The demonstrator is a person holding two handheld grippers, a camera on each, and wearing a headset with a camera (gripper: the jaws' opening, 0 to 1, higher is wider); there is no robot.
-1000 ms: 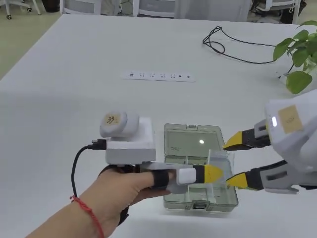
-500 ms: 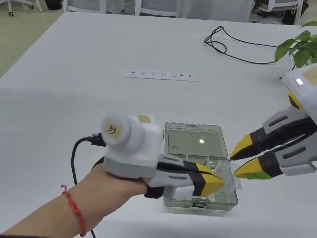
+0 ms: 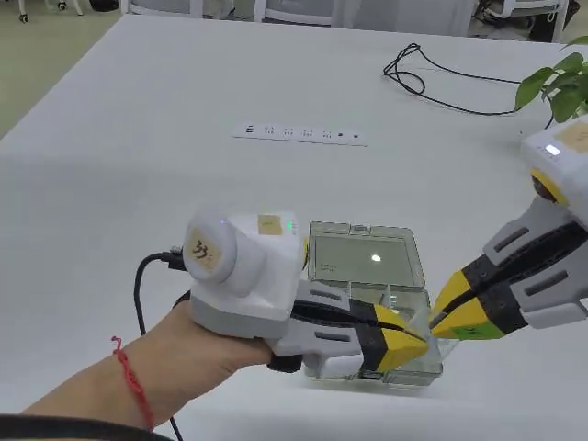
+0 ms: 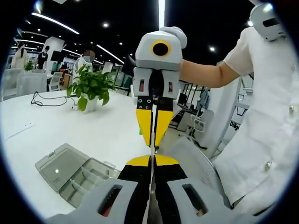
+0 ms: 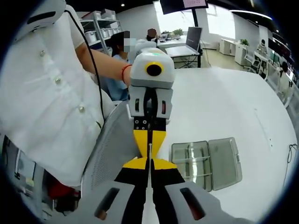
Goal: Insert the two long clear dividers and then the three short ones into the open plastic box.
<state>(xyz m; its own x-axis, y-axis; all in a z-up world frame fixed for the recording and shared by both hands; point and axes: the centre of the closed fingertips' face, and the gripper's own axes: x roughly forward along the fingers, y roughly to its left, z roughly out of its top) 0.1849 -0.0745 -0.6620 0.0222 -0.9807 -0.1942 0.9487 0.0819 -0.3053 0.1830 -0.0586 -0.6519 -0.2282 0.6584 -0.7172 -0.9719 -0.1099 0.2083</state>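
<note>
The white tabletop (image 3: 138, 138) spans the head view. At lower centre the left claw (image 3: 409, 342), jaws pressed together, reaches over the front of the open clear plastic box (image 3: 363, 262). It meets tip to tip the right claw (image 3: 446, 312), also closed, which enters from the right edge. Whether either pinches anything cannot be told. Clear dividers (image 5: 189, 160) stand inside the box. A power strip (image 3: 299, 134) lies at upper centre.

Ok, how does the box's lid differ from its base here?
The lid lies farther from the person, a plain flat panel; the base is crossed by clear dividers. The lid is unobstructed in the head view; the left gripper and right gripper cover part of the base. Both are clear, rectangular.
</note>
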